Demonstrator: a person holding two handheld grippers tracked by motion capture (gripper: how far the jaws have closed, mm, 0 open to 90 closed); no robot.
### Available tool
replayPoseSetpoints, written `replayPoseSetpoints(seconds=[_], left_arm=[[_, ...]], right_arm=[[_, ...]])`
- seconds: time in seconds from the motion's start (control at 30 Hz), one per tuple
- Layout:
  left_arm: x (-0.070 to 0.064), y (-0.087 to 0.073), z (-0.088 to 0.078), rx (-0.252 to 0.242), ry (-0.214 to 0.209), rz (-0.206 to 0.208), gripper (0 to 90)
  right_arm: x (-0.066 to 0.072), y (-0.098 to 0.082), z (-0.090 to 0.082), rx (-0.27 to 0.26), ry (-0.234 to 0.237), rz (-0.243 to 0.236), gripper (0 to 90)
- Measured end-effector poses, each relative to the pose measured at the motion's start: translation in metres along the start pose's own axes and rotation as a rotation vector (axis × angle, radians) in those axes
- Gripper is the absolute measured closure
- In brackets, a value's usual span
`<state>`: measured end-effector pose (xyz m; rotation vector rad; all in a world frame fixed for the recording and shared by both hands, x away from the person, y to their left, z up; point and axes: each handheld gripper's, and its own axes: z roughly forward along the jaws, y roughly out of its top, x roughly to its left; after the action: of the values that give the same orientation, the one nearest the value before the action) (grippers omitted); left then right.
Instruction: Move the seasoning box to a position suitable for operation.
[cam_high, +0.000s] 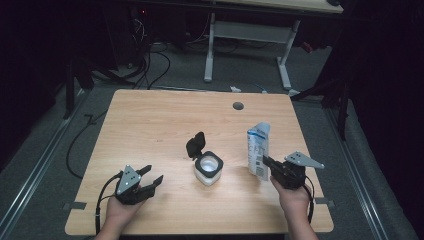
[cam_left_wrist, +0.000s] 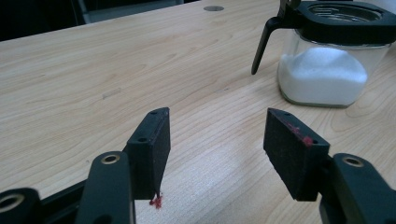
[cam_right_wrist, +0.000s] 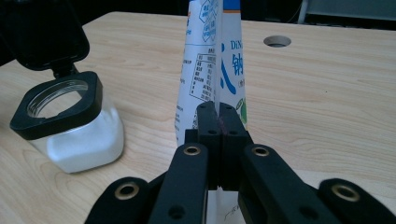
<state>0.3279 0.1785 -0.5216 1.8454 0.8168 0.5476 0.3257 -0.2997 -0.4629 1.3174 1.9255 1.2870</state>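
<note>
The light wooden table (cam_high: 150, 130) stands on grey carpet (cam_high: 45, 145) in a dark room. At its 7 o'clock the left gripper (cam_high: 151, 176) gapes; at 4 o'clock the right gripper (cam_high: 266, 161) pinches the blue-and-white paper pouch (cam_high: 258, 149), beside the central square glass jar of white powder (cam_high: 208, 167).

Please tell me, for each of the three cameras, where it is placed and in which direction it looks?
High view: above the table's near side, looking forward and down; forearms, left gripper and right gripper enter from below.
Left gripper view: rides the left gripper, facing the jar; open fingers show.
Right gripper view: rides the right gripper, facing the bag its fingers pinch.
Shared: every view shows the jar of white powder.
</note>
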Motion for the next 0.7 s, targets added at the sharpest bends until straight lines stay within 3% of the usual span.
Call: replayPoseSetpoints(seconds=[0.27,0.7], left_arm=[[0.002,-0.001,-0.004,-0.019,0.002,-0.025,41.7],[0.002,-0.002,-0.001,-0.004,0.008,-0.026,41.7]], right_arm=[[-0.009,-0.003,0.003,-0.081,-0.009,0.017,90.0],[-0.02,-0.002,0.019,-0.103,-0.045,0.015,90.0]])
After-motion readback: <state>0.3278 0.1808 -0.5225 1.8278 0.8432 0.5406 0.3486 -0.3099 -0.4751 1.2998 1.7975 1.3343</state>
